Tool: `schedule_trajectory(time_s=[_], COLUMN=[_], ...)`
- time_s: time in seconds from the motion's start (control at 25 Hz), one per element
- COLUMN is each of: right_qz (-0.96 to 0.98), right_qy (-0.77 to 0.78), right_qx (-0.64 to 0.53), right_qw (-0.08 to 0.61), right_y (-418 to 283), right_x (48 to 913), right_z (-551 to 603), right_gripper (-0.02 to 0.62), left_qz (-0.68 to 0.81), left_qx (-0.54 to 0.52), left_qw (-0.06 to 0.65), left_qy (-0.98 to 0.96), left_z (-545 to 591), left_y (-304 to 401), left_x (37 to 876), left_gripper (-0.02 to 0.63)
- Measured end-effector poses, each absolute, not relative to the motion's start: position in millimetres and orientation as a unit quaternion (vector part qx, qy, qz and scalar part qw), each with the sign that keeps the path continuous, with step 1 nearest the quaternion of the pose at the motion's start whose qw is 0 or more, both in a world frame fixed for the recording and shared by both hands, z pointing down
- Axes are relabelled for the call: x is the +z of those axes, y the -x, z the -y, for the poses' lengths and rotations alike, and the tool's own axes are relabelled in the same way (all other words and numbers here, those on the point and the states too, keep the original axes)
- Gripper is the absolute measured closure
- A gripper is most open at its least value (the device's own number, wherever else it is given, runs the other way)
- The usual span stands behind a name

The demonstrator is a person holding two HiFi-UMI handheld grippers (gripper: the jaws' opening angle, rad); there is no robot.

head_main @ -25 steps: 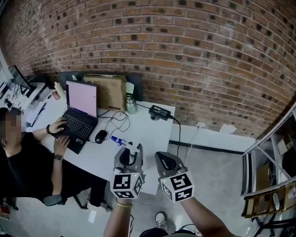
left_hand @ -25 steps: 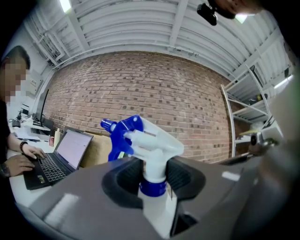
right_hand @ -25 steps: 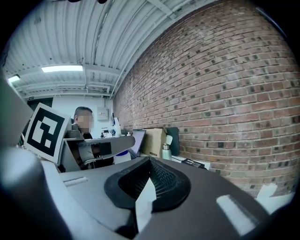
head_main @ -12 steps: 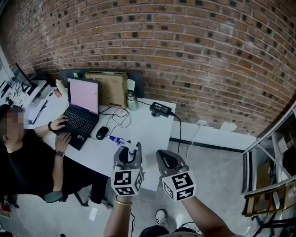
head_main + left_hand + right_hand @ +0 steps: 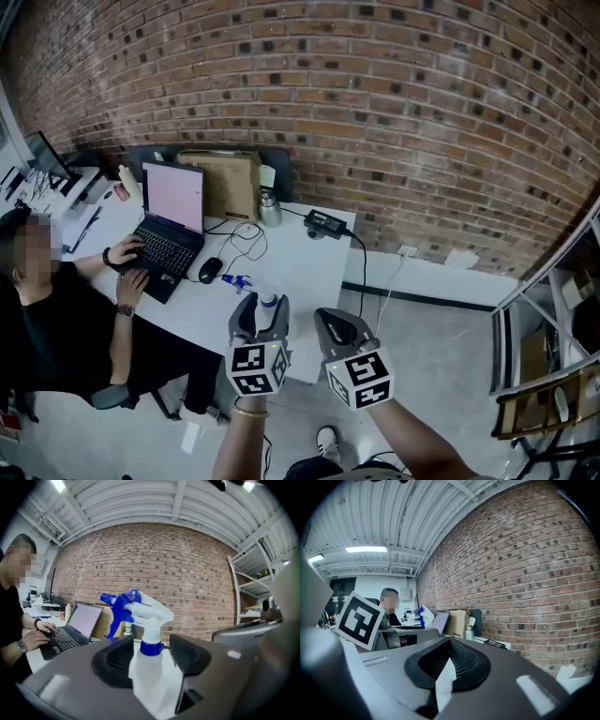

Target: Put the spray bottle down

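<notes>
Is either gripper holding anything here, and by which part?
Nothing is held. The left gripper's jaws have just opened; the spray bottle sits unclamped between them. The right gripper is empty.

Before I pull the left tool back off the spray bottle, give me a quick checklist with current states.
1. Left tool jaws apart: ok, they have just been opening; spray bottle stands between them.
2. Bottle upright: ok.
3. Bottle base resting on table: cannot tell, hidden.
4. Right tool clear of bottle: ok, shut, off to the side.
5. Person's hands away: ok, at laptop.
</notes>
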State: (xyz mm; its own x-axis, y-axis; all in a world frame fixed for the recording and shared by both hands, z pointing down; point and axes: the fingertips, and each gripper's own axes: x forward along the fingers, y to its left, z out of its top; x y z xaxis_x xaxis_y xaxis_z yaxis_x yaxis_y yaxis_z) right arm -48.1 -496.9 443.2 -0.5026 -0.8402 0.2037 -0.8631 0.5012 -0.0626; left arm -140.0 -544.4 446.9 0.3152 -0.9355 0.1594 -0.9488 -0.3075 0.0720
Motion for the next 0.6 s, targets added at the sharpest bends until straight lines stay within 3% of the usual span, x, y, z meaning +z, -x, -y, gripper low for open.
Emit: schedule_trajectory(time_s=[0.2,0.44,0.6], right_qz=[0.864,0.875,0.884], right_qy=[-0.493,-0.476,-0.459], right_qx=[0.071,0.065,0.071], right_qw=[0.071,0.067,0.054], right_y=[44.7,44.2,44.2], right_x=[438.8,434.1,432.5], right_z=[477.4,433.1,392.3], right_gripper=[0.597,0.597,0.597], left_qz=[0.584,0.593,0.594], left_qx=[0.016,-0.015,0.008], left_qw=[0.080,0.106,0.113], left_qy=[-0.808,-0.798,-0.796], left_z=[508.3,431.8,384.2], left_y=[143.3,135.9,125.4], left_x=[432.2,417.7,421.4], left_gripper=[0.379,0.574,0.597])
